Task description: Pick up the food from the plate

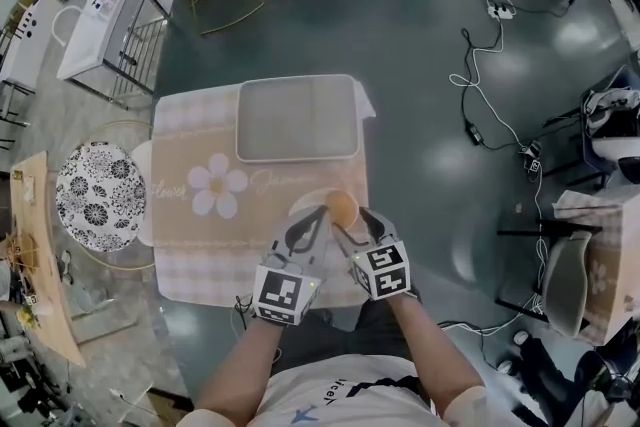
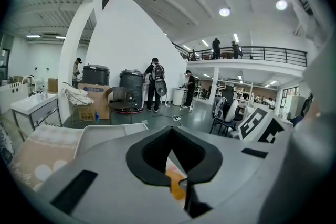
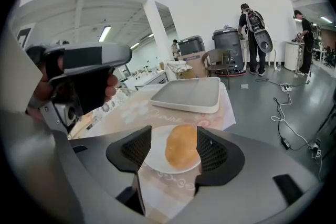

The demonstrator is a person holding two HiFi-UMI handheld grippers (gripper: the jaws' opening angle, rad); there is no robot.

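Observation:
A golden bread roll (image 1: 342,206) lies on a small white plate (image 1: 304,201) near the front right of the cloth-covered table. In the right gripper view the roll (image 3: 182,147) sits on the plate (image 3: 155,153) between the two black pads, nearer the right pad, and neither pad presses on it. My right gripper (image 3: 174,149) is open around it, and the head view shows this gripper (image 1: 356,221) at the plate's near side. My left gripper (image 1: 317,213) hovers just left of the roll, and in its own view the jaw tips (image 2: 170,136) meet, with only a sliver of orange showing beneath them.
A large empty white tray (image 1: 297,120) lies at the table's far side, beyond the plate (image 3: 191,93). A round floral stool (image 1: 100,195) stands left of the table and a chair (image 1: 565,280) to the right. Cables trail across the floor (image 1: 480,105).

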